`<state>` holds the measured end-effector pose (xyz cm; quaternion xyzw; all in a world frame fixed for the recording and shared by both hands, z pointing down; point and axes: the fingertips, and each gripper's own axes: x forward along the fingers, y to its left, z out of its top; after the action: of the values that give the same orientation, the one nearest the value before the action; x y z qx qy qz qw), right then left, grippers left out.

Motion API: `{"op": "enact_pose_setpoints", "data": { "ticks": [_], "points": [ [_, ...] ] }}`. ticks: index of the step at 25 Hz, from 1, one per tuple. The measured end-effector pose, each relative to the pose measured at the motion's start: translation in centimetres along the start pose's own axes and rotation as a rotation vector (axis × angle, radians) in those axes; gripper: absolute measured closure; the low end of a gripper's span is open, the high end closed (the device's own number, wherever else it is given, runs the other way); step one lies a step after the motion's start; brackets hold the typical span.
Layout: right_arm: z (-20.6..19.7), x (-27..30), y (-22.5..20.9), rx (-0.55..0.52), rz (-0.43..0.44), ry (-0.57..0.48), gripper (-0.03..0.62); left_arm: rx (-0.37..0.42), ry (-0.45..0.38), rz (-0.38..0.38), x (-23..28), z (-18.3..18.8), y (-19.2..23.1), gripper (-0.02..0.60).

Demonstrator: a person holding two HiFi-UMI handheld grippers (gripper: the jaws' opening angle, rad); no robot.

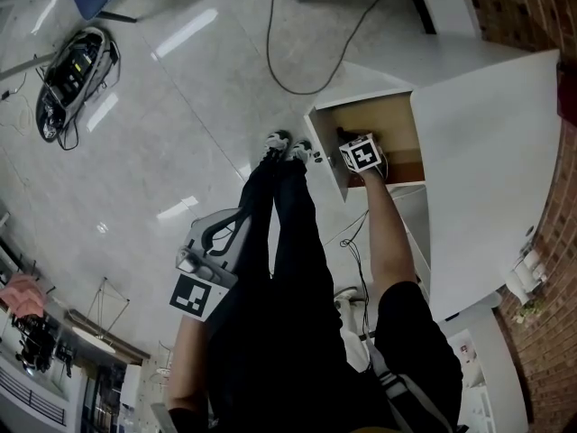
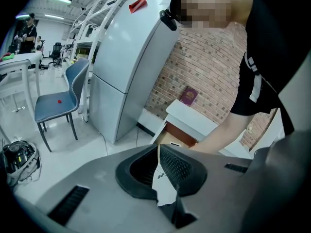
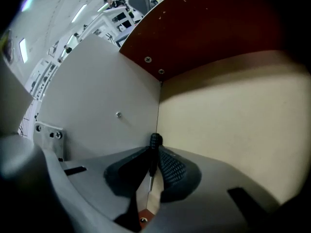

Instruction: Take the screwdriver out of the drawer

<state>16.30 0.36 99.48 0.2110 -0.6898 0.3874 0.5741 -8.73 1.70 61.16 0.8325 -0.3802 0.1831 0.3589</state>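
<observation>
— Standing by the white cabinet [image 1: 487, 152], what do you make out?

— Its drawer [image 1: 388, 120] is pulled open, tan inside with a white front panel. The person leans over it, and the right gripper [image 1: 361, 156] reaches down into it.

— And the other hand?

— The left gripper [image 1: 215, 242] hangs beside the person's left leg, well apart from the drawer. Its jaws are pressed together with nothing between them.

— Where's the screwdriver?

— Inside the drawer, in the right gripper. The two black ribbed pads [image 3: 171, 166] are clamped on the screwdriver [image 3: 155, 141], close to the seam where a white wall meets the tan panel.

— What does it look like?

— Small and slim. It has a black handle with ridges at its end, poking out just past the fingertips, and a thin metal shaft [image 3: 151, 181] runs back between the pads. The tip is sunk in shadow, so its type is hard to tell.
</observation>
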Motion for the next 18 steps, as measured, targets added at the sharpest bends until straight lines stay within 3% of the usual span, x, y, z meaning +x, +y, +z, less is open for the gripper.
{"op": "enact_pose_setpoints", "data": {
  "ticks": [7,18],
  "points": [
    [0.7,-0.2,0.4,-0.046,-0.074,-0.044,0.487,0.011,0.003,-0.002,-0.1,0.9,-0.7,0.555],
    [2.0,-4.2,3.1,-0.075,-0.083,-0.128,0.485,0.081,-0.028,-0.05,0.9,3.6,-3.4,0.556]
  ]
}}
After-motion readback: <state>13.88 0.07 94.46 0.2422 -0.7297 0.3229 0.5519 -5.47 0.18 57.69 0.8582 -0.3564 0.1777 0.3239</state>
